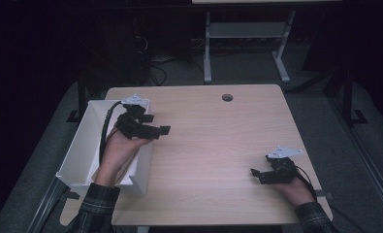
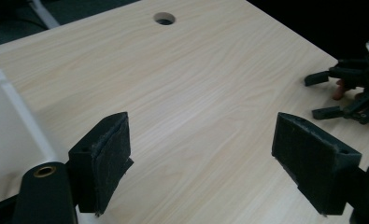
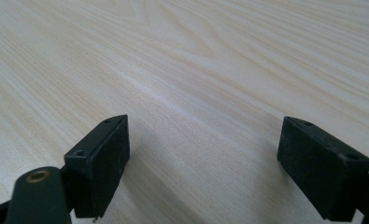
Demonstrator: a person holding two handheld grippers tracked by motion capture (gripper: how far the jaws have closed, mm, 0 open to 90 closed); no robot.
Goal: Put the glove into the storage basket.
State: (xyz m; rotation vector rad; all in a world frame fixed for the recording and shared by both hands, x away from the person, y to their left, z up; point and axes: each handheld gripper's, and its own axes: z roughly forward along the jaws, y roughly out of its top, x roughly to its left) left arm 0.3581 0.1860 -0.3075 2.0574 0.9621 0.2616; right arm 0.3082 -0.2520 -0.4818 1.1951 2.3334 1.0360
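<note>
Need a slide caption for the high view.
Left gripper open beside the white bin; right gripper open over the wooden table.

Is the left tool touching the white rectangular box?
Cannot tell. In the high view the left tool sits over the white rectangular box's right wall, without showing contact or gap. The left gripper view shows its open jaws over bare table beside the wall.

Open white rectangular box [image 1: 82,145] upright at table's left edge, beneath left hand-held gripper [image 1: 156,130].
</note>
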